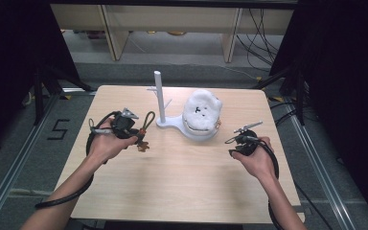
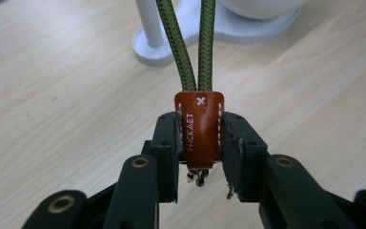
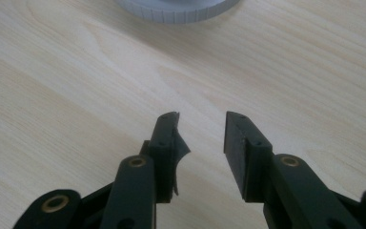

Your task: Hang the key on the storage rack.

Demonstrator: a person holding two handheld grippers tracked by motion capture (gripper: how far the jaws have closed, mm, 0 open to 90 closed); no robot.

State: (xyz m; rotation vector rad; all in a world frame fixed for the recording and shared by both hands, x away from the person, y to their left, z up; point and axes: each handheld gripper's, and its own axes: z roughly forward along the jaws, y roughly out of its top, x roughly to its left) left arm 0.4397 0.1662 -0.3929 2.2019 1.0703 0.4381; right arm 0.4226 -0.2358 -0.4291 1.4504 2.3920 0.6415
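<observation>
1. The left gripper point(image 2: 200, 138) has its 2 jaws clamped on a brown leather tab point(image 2: 200, 128), one pad against each side of it.
2. The tab binds the 2 ends of a green braided cord point(image 2: 190, 43); the 2 strands run side by side from the tab's top edge, away from the jaws.
3. A white cross-stitch sits at the top of the tab, white stitching runs down its sides, and printed lettering runs along it. Small dark cord ends poke out under its lower edge.
4. In the high view the left gripper point(image 1: 133, 130) is held in the person's left hand point(image 1: 106, 143) over the left part of the bench point(image 1: 182, 191), with the cord point(image 1: 148, 119) standing up as a loop beside it.
5. The right gripper point(image 3: 201, 129) has its jaws apart with nothing between them, just bare wood beneath.
6. In the high view the right gripper point(image 1: 238, 139) sits in the right hand point(image 1: 256, 160) over the right part of the bench, well apart from the left one.
7. Between the 2 grippers, farther back, stands a white stand point(image 1: 162, 103) with an upright post and small side pegs, its flat base on the bench.
8. A white rounded object point(image 1: 201, 111) with dark spots rests on the base's wider end, right of the post.
</observation>
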